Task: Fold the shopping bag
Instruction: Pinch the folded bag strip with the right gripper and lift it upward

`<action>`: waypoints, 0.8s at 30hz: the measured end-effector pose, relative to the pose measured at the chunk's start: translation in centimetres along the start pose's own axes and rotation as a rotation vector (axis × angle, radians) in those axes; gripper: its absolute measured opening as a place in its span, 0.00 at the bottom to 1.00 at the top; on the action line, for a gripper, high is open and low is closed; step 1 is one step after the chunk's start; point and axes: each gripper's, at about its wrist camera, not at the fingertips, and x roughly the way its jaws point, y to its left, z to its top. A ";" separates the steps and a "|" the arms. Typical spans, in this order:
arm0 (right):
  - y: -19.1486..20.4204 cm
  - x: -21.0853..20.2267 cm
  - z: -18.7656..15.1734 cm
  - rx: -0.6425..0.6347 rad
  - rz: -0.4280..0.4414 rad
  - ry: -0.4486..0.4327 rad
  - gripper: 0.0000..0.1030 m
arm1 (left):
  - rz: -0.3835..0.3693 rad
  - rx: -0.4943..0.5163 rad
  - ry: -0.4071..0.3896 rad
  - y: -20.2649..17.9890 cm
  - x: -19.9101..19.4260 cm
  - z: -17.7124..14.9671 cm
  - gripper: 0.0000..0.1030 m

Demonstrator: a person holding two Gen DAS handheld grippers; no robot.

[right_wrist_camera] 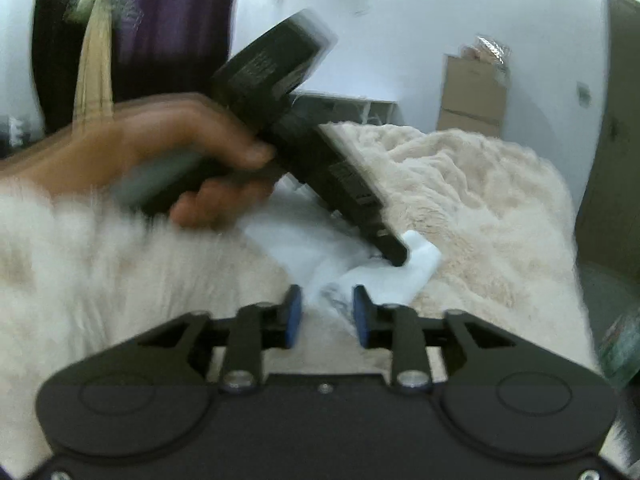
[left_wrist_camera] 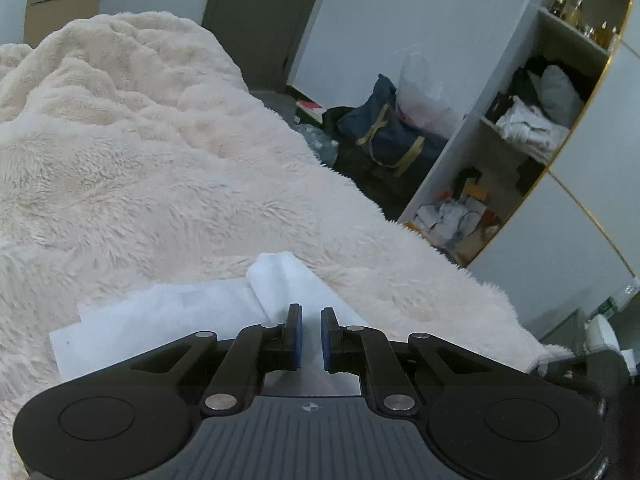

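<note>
The white shopping bag [left_wrist_camera: 168, 312] lies flat on a fluffy cream blanket [left_wrist_camera: 140, 160], with one end folded up into a loop just ahead of my left gripper [left_wrist_camera: 311, 312]. Its jaws are nearly closed, pinching a thin layer of the bag. In the right wrist view a person's hand [right_wrist_camera: 160, 148] holds the left gripper [right_wrist_camera: 396, 258], whose tip is down on the crumpled bag [right_wrist_camera: 304, 240]. My right gripper [right_wrist_camera: 326, 294] is open, its blue pads apart on either side of a bag edge without pressing it. This view is blurred.
The blanket's right edge drops off to the floor, where a navy duffel bag [left_wrist_camera: 392, 132] and a clear plastic sack sit. A white open wardrobe [left_wrist_camera: 520, 128] stands beyond. Cardboard boxes [right_wrist_camera: 472, 96] stand against the far wall.
</note>
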 end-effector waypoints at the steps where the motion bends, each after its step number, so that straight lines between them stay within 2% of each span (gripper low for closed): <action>1: -1.8 -0.6 0.4 0.129 0.025 -0.035 0.36 | -0.004 -0.004 0.000 0.1 0.2 0.0 0.09; 4: -7.2 -0.2 -0.8 0.524 0.068 -0.081 0.39 | -0.008 -0.007 0.000 0.1 0.4 0.1 0.09; 6: -8.8 1.5 -2.1 0.634 0.095 -0.041 0.39 | -0.011 -0.008 -0.002 0.2 0.4 0.3 0.09; 8: -10.1 3.4 -3.3 0.738 0.161 -0.003 0.39 | -0.014 -0.010 -0.005 0.2 -0.1 0.1 0.09; 12: -11.6 6.4 -4.8 0.913 0.303 0.004 0.39 | -0.026 -0.019 -0.014 0.5 -0.4 -0.1 0.09; 17: -11.7 8.2 -5.4 0.979 0.347 -0.017 0.37 | -0.041 -0.035 -0.030 0.9 -0.6 -0.3 0.09; 19: -11.6 8.2 -5.4 0.975 0.336 -0.038 0.35 | -0.041 -0.034 -0.037 0.9 -0.7 -0.3 0.09; 21: -11.4 8.1 -5.1 0.948 0.319 -0.053 0.28 | -0.033 -0.026 -0.045 0.7 -0.8 -0.4 0.09; 24: -11.2 7.6 -4.2 0.902 0.300 -0.066 0.28 | -0.023 -0.015 -0.058 0.4 -1.1 -0.5 0.09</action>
